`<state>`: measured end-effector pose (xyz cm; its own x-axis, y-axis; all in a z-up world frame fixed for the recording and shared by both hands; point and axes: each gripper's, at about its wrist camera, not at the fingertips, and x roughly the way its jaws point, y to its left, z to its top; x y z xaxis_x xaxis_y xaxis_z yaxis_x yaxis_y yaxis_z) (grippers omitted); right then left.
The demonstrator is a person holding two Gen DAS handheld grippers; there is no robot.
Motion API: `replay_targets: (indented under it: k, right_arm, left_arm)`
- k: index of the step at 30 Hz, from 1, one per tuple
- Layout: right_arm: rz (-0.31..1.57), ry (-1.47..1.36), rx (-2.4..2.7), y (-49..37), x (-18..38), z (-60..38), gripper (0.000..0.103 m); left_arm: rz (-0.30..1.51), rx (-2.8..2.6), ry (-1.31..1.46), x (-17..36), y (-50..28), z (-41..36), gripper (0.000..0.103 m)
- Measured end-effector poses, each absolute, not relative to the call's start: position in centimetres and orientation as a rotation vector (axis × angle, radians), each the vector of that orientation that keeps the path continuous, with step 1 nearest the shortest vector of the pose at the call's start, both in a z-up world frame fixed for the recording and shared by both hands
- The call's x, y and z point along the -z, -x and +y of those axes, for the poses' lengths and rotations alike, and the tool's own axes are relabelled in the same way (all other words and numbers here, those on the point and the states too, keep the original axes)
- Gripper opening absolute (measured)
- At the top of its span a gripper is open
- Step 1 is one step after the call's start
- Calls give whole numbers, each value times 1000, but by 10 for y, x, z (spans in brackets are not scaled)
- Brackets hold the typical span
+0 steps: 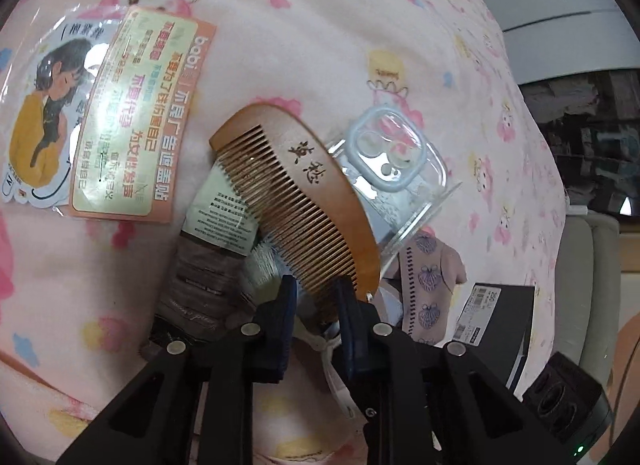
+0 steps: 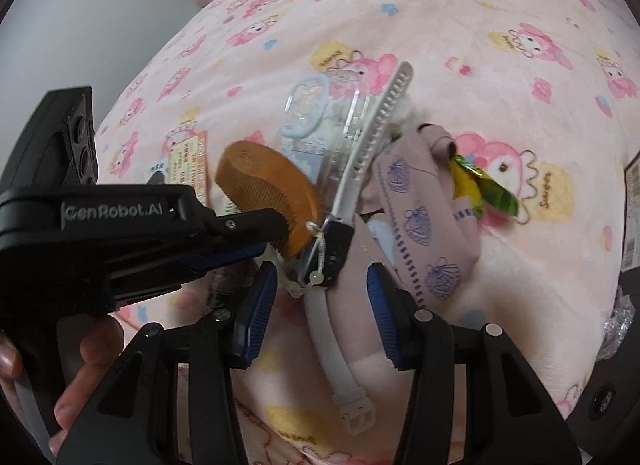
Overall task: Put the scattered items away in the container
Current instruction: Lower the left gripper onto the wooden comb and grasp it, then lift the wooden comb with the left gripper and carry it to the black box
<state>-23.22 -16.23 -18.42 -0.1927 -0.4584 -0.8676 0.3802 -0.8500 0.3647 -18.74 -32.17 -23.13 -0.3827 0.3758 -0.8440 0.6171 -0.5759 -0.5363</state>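
A pink fleece blanket [image 1: 304,17] printed with pink rabbit figures and yellow patches covers the whole work surface. A black box [image 1: 500,325] bearing a white barcode label rests on it at four o'clock in the left wrist view. A pale wall [image 2: 80,5] stands at ten o'clock in the right wrist view.

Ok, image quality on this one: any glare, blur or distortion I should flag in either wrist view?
Left wrist: strong fisheye bending with dark corners; glare washes out part of the sticker sheets; the wooden comb is sharp. Right wrist: same bending; the comb and left gripper look slightly smeared, and the watch is sharp; lighting soft and even, no hard shadows.
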Motion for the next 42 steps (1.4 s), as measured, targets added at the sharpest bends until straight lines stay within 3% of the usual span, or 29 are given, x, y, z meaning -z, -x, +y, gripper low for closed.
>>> replay_targets:
  k: [7, 10, 15, 24, 30, 42]
  right_arm:
    - [-117, -1526, 2093, 232, 185, -159, 47]
    - [-96, -1526, 2100, 235, 186, -164, 40]
    - [-68, -1478, 2146, 239, 176, -161, 40]
    - [-110, -1497, 2093, 254, 188, -180, 40]
    - [-127, -1479, 2098, 250, 185, -178, 31]
    - [-218, -1392, 2194, 193, 130, -94, 31]
  left_arm:
    - [1375, 2169, -1766, 231, 200, -303, 16]
    - [1352, 2213, -1680, 217, 191, -310, 16]
    - [1268, 2188, -1513, 197, 167, -352, 19]
    - [1307, 1977, -1476, 231, 167, -394, 25]
    - [1269, 2058, -1580, 224, 181, -376, 27]
    - [1211, 2244, -1687, 199, 167, -288, 27]
